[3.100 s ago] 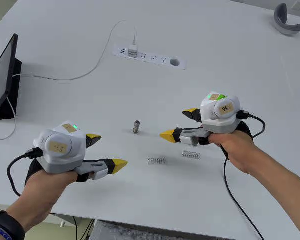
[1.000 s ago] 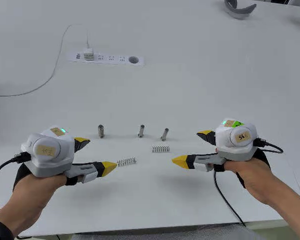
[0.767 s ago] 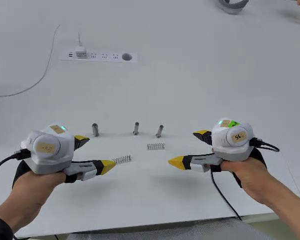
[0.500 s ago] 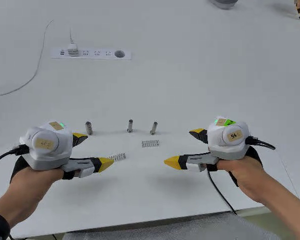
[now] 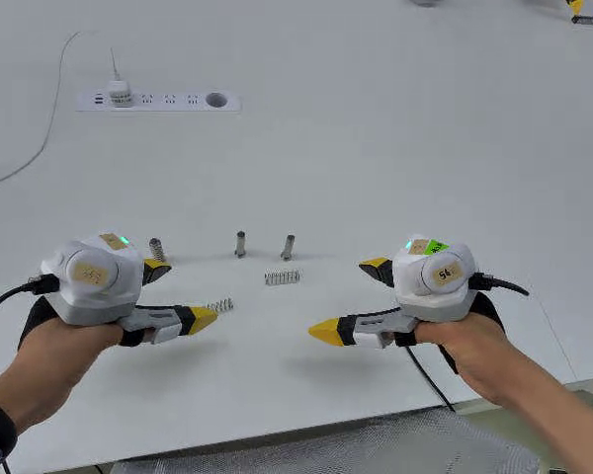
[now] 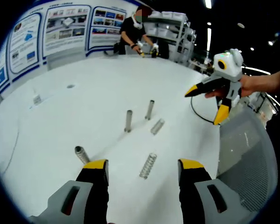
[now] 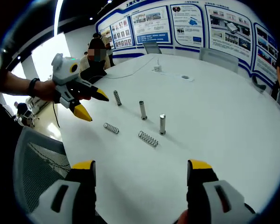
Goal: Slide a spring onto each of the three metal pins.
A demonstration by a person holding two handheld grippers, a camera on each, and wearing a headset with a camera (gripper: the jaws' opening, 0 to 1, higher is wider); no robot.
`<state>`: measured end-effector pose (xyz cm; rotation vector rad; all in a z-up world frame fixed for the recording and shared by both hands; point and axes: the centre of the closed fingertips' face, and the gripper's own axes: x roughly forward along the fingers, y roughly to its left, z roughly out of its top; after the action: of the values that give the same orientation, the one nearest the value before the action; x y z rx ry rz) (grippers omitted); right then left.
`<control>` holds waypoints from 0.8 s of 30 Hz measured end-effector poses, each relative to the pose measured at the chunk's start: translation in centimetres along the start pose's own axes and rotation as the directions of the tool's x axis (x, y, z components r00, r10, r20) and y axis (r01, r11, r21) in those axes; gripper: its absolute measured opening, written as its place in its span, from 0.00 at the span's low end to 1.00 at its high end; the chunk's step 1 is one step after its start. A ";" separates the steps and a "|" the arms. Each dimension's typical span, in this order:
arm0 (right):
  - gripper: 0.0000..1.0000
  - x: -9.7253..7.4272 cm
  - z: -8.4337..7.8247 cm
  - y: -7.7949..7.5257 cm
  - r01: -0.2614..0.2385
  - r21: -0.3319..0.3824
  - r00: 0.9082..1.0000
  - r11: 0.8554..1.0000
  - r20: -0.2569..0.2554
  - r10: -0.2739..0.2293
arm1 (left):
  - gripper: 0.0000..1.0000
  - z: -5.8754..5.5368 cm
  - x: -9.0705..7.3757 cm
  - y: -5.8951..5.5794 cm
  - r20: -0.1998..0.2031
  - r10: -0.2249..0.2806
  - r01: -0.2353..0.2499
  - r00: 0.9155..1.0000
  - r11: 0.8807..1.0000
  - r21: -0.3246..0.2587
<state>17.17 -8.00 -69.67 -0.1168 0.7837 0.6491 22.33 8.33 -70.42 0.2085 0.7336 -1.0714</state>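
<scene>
White tabletop [image 5: 395,128] spreads under both tools, with a power strip [image 5: 158,101] lying well beyond them on the far side and poster boards [image 7: 186,23] lining the wall behind. Both tools hover just above the surface. The left gripper [image 5: 181,292] has its jaws spread wide with nothing between them, and the right gripper [image 5: 348,298] is likewise agape and empty. The two point inward at each other, well apart. Three metal pins stand upright in a row between and a little beyond the two sets of jaws. The sprung pin [image 5: 157,249], already wearing a coil, is just beyond the upper jaw of the left gripper. The middle pin [image 5: 240,243] and the bare pin [image 5: 289,246] next to it carry nothing, and the bare one is nearest the right gripper. Two coils lie flat on the table. The near spring [image 5: 219,305] rests just ahead of the lower yellow tip of the left gripper and, in the left gripper view, sits between its jaws a little way forward. The far spring [image 5: 282,278] lies just in front of the two bare pins, roughly midway between the grippers. A person [image 6: 135,28] stands at the far edge of the table.
</scene>
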 end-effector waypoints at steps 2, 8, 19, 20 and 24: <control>0.82 -0.1 0.0 0.0 0.000 0.002 1.000 1.000 0.000 0.000 | 0.61 -0.1 0.2 0.0 -0.006 -0.004 0.004 1.000 1.000 0.004; 0.82 -0.3 -0.3 0.1 0.000 0.007 1.000 1.000 0.002 0.000 | 0.61 -0.5 1.2 -0.2 -0.031 -0.020 0.020 0.999 1.000 0.020; 0.82 -0.5 -0.7 0.2 0.000 0.025 1.000 1.000 0.004 0.000 | 0.58 -1.9 3.1 -0.9 -0.113 -0.065 0.077 0.991 0.991 0.107; 0.82 -0.5 -0.7 0.1 0.001 0.028 1.000 1.000 0.005 -0.001 | 0.57 -2.1 3.3 -0.9 -0.118 -0.066 0.079 0.991 0.991 0.112; 0.82 -0.4 -0.9 0.2 0.001 0.036 1.000 0.999 0.007 -0.001 | 0.53 -2.6 3.8 -0.8 -0.143 -0.068 0.087 0.987 0.987 0.135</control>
<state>16.29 -8.38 -69.98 -0.0820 0.7887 0.6338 21.54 6.44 -74.62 0.3806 0.7959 -1.1928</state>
